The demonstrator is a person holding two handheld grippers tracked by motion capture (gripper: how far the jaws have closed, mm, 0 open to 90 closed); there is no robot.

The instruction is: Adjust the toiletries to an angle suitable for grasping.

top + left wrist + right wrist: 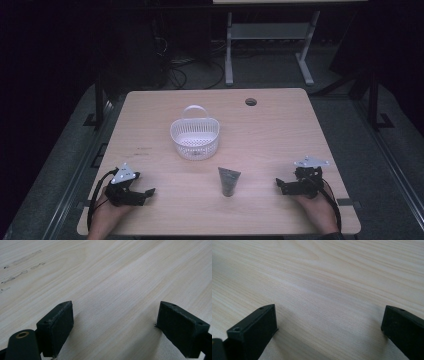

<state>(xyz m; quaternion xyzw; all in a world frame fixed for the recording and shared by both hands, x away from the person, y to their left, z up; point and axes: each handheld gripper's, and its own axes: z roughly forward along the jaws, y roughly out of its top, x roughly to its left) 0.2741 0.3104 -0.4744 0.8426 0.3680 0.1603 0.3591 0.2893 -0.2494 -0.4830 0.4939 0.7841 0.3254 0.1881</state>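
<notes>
- My left gripper (148, 191) and my right gripper (278, 184) have jaws wide apart, holding nothing, resting on the table (280, 130).
- The grey tube (229, 181) lies between them, nearer my right gripper.

We read no text, label, brand or number anywhere. The grey tube (229, 181) carries no legible print (too small and dim in the high view), and the white basket (195, 138) and table (280, 130) are unmarked.

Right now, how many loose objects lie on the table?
2: a white basket at the table's middle, and a grey tube nearer the person, between the grippers.
</notes>
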